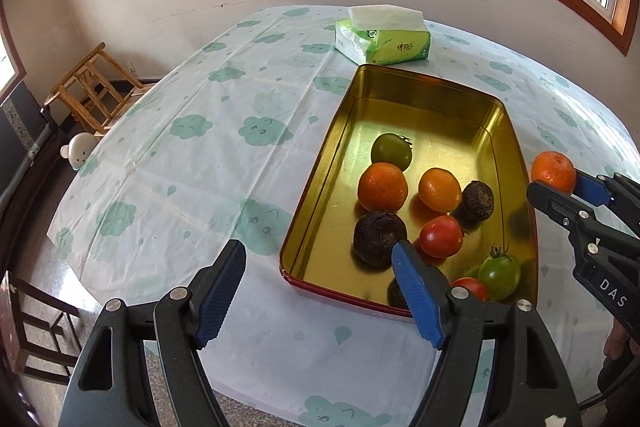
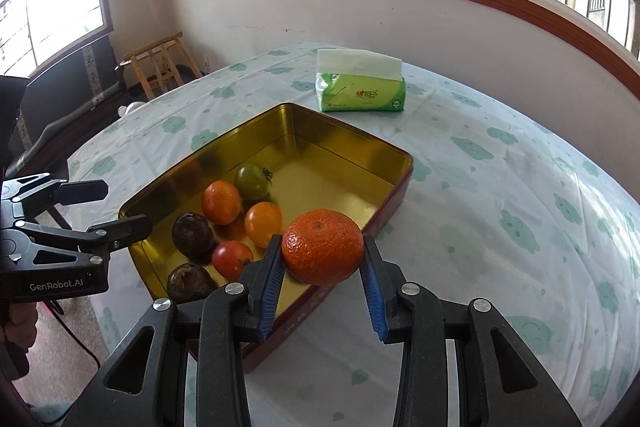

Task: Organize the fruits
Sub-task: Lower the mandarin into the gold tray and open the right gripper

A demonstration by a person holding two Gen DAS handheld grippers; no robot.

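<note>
A gold-lined tin with red outer walls lies on the clouded tablecloth and holds several fruits: an orange, a yellow-orange fruit, a green tomato, a red tomato and dark round fruits. My left gripper hangs open over the tin's near left corner with nothing between its pads. My right gripper is shut on another orange, held above the tin's right wall. From the left wrist view this held orange shows just outside the right rim.
A green tissue pack stands behind the tin. Off the table's left edge are a wooden stool, a small white object on the floor and a dark chair. Bare cloth spreads left and right of the tin.
</note>
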